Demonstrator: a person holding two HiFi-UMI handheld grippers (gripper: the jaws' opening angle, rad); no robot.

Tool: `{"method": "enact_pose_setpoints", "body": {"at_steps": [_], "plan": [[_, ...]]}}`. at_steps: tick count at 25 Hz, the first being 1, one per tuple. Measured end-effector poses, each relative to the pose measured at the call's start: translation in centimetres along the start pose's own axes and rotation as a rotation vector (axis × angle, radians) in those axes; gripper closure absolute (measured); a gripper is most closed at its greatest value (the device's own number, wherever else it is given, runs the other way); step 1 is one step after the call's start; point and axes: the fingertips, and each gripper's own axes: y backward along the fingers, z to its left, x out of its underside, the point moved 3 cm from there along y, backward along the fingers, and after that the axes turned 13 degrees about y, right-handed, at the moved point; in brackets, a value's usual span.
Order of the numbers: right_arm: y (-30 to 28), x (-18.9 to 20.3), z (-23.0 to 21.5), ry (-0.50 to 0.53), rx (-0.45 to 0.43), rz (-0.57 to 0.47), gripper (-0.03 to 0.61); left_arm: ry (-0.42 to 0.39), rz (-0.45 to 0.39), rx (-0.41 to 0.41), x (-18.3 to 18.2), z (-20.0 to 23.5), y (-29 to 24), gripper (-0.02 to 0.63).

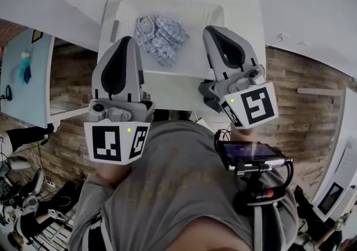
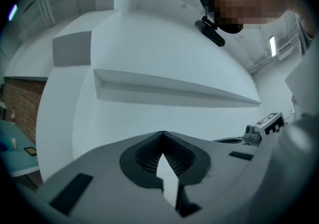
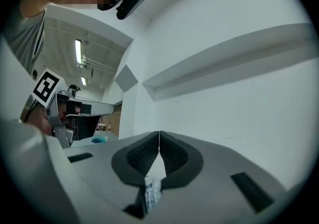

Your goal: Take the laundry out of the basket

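Observation:
A crumpled blue-and-white checked cloth (image 1: 162, 35) lies in the white laundry basket (image 1: 184, 7), which stands on a small white table (image 1: 173, 92). Both grippers hover near the basket's front edge, raised and pointing at a white wall. My left gripper (image 1: 127, 39) (image 2: 162, 132) sits left of the cloth, its jaws shut with nothing between them. My right gripper (image 1: 211, 29) (image 3: 159, 132) sits right of the cloth, also shut and empty at the tips. A scrap of checked cloth (image 3: 152, 192) shows through the opening behind its pads; in the head view no cloth hangs from it.
A light blue table (image 1: 25, 77) stands at the left over a brick-patterned floor (image 1: 301, 121). A phone on a mount (image 1: 251, 152) sits at the person's chest. Stands and other gear (image 1: 22, 199) crowd the lower left. White walls rise behind the basket.

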Motion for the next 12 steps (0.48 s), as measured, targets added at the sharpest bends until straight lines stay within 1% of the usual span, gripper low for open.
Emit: {"method": "enact_pose_setpoints", "body": {"at_steps": [5, 8, 12], "plan": [[-1.8, -2.1, 1.6, 0.039, -0.047, -0.032, 0.569, -0.017, -0.045, -0.052, -1.6, 1.7, 1.6, 0.606], [-2.9, -3.1, 2.1, 0.061, -0.059, -0.039, 0.569, 0.005, -0.08, -0.053, -2.6, 2.6, 1.8, 0.606], [-3.9, -3.6, 2.2, 0.081, -0.063, -0.042, 0.568, 0.014, -0.109, -0.061, -3.3, 3.5, 1.9, 0.606]]}}
